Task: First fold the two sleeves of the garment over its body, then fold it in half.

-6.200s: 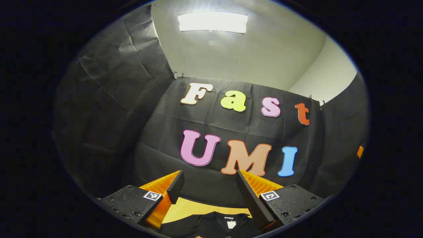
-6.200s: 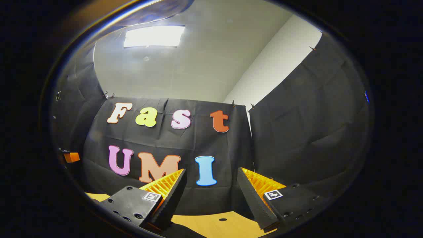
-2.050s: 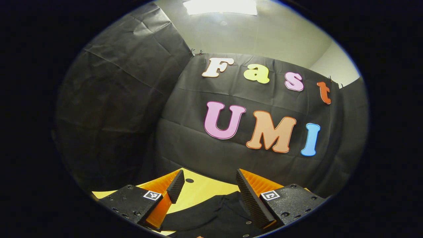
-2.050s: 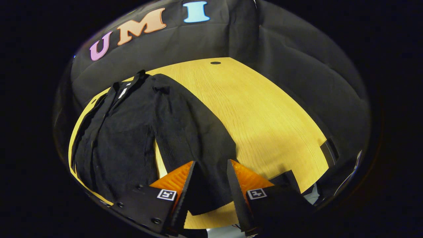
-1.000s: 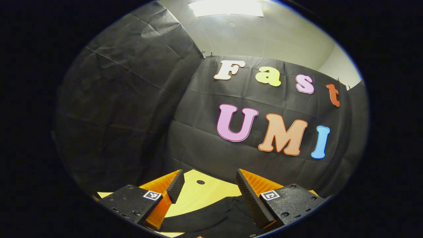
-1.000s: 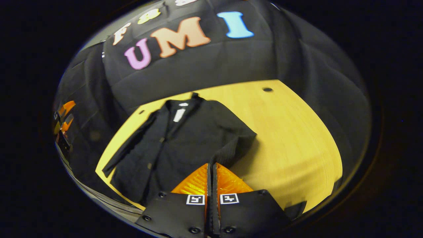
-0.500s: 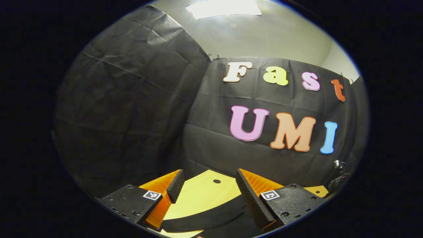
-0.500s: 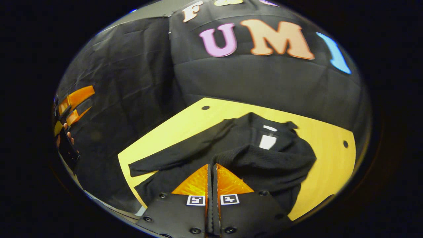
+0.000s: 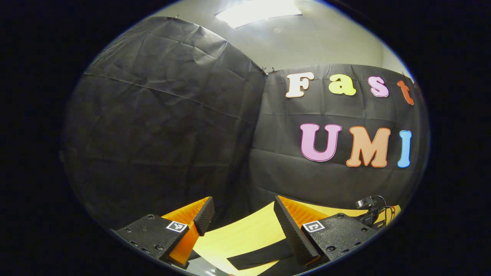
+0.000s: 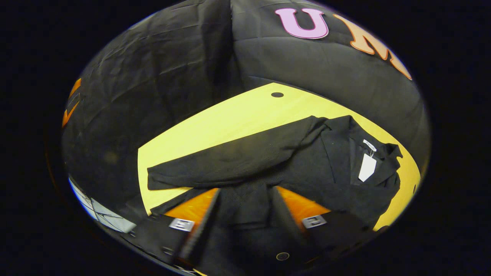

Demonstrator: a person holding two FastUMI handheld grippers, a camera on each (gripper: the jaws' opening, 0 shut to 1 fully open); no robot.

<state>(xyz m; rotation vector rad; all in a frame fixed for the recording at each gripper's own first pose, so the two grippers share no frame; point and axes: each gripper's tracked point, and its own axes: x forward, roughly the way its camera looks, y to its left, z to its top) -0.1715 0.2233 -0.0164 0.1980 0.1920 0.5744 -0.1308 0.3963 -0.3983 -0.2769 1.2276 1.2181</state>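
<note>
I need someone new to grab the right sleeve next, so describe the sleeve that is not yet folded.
On the yellow wooden table lies a black jacket with a white tag at its collar. From the shoulder beside that collar, one long black sleeve stretches flat across bare wood towards the table's edge. Unlike the other sleeve, which lies over the jacket's body, it sticks out sideways.

This is a recording booth set up inside a plain room, more lab than home. Black cloth walls (image 9: 165, 126), clipped together at the top seam, close in a light wooden surface (image 10: 245, 115) with a round cable hole (image 10: 277, 94) near 12 o'clock. Above the cloth show a bare white ceiling and a flat light panel (image 9: 259, 9). A small camera on a stand (image 9: 369, 205) with cables sits at about 4 o'clock.
</note>
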